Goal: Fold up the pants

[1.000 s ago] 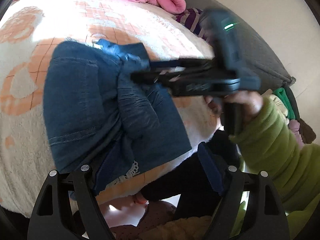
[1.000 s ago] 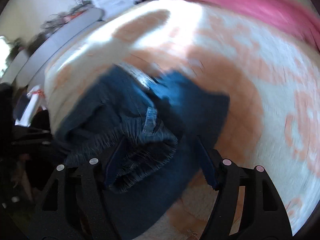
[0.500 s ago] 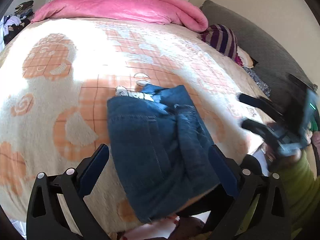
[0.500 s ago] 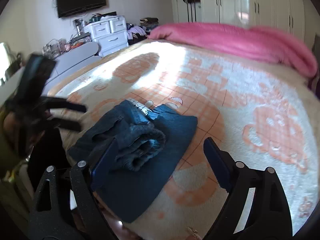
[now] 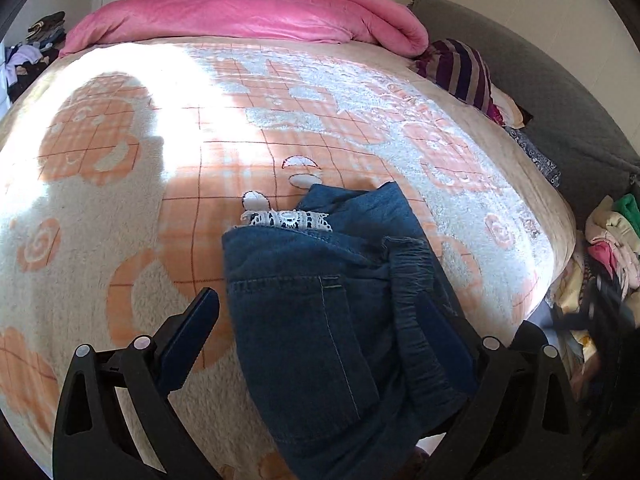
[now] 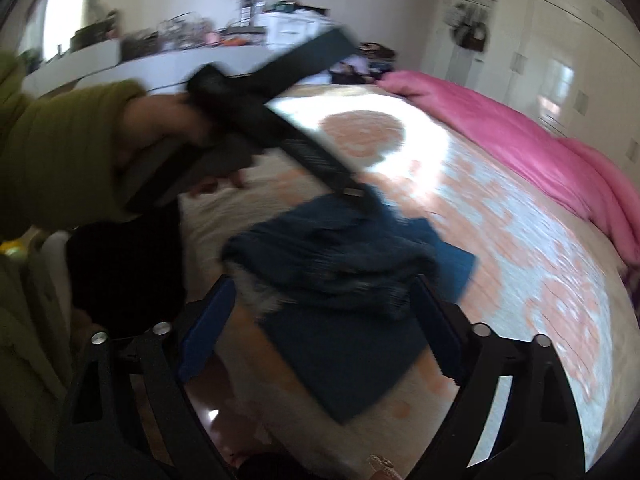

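Dark blue denim pants [image 5: 320, 300] lie folded into a small stack near the front edge of the bed, with white lace trim [image 5: 288, 218] showing at their far end. My left gripper [image 5: 320, 332] hovers over them, its jaws wide and closing slightly, the pads pressing on nothing. In the blurred right wrist view the pants [image 6: 344, 264] show a bunched waistband on top. My right gripper [image 6: 322, 328] stands open above their near end, jaws closing a little, without gripping the cloth. A hand in a green sleeve [image 6: 160, 132] holds the left gripper over the pants.
The pants rest on a cream and orange patterned blanket [image 5: 120, 160]. A pink duvet [image 5: 260, 16] lies rolled at the far end. A striped cushion [image 5: 460, 68] and a grey headboard [image 5: 540, 92] are at the right, and a pile of clothes [image 5: 612, 240] sits beside the bed.
Both grippers have drawn back and up from the pants. The right gripper has left the bunched waistband and swung off the stack. Both pairs of jaws stand wider than before.
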{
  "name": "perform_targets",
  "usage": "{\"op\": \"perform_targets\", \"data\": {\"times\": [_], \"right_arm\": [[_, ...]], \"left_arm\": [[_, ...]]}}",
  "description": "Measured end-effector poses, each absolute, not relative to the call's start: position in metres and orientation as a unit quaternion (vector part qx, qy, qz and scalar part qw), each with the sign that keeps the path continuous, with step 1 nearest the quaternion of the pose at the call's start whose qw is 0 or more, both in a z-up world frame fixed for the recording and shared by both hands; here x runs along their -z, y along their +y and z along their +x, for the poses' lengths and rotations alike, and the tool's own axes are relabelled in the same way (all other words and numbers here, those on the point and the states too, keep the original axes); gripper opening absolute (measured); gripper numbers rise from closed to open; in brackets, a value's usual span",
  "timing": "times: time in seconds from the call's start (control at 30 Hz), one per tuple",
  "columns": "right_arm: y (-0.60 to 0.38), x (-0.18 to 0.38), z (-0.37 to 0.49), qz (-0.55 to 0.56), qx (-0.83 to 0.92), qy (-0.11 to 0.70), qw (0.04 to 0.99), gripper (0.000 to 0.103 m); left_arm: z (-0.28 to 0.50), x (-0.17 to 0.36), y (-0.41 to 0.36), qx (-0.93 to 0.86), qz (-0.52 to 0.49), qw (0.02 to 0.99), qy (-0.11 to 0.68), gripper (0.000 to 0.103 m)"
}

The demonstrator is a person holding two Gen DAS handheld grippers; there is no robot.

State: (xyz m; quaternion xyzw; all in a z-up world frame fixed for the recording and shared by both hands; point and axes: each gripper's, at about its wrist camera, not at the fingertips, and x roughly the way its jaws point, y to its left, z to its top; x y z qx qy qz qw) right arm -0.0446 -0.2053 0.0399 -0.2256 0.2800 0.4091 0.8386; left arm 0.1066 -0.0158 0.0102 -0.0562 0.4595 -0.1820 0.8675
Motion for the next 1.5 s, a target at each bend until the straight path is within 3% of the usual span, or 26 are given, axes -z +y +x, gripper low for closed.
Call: {"op": "perform_targets", "data": {"times": [0.07, 0.1, 0.13, 0.3, 0.5, 0.57, 0.6, 0.7, 1.07, 1.27, 1.5], "right_arm": [[-0.193, -0.037, -0.048, -0.241, -0.425, 0.278, 0.827, 0.069], [-0.187, -0.034, -0.047, -0.244, -0.435, 0.281, 0.82, 0.062], [-0.18, -0.032, -0.046, -0.25, -0.445, 0.286, 0.811, 0.055], [-0.155, -0.024, -0.044, -0.3, -0.465, 0.283, 0.783, 0.036], [-0.124, -0.014, -0.042, -0.372, -0.479, 0.27, 0.748, 0.034], [-0.113, -0.005, -0.04, -0.398, -0.473, 0.271, 0.738, 0.022], [-0.109, -0.001, -0.037, -0.4, -0.477, 0.28, 0.731, 0.008], [-0.113, -0.004, -0.037, -0.374, -0.515, 0.305, 0.709, 0.001], [-0.141, 0.014, -0.042, -0.307, -0.507, 0.352, 0.725, 0.004], [-0.157, -0.016, -0.042, -0.253, -0.503, 0.358, 0.745, 0.018], [-0.184, -0.059, -0.047, -0.188, -0.491, 0.326, 0.786, 0.042]], "left_arm": [[0.111, -0.006, -0.015, 0.185, -0.06, 0.865, 0.462, 0.069], [0.114, -0.003, -0.014, 0.186, -0.064, 0.861, 0.468, 0.043], [0.117, 0.001, -0.014, 0.187, -0.068, 0.856, 0.476, 0.033], [0.123, 0.011, -0.018, 0.193, -0.056, 0.848, 0.491, 0.032], [0.127, 0.018, -0.013, 0.197, -0.069, 0.843, 0.495, 0.032], [0.127, 0.019, -0.013, 0.198, -0.07, 0.843, 0.495, 0.032], [0.128, 0.019, -0.013, 0.197, -0.071, 0.843, 0.496, 0.032], [0.128, 0.021, -0.012, 0.198, -0.078, 0.841, 0.497, 0.032], [0.125, 0.022, -0.013, 0.196, -0.081, 0.85, 0.482, 0.032], [0.124, 0.02, -0.015, 0.193, -0.077, 0.853, 0.479, 0.034], [0.121, 0.015, -0.015, 0.188, -0.072, 0.858, 0.472, 0.037]]}}
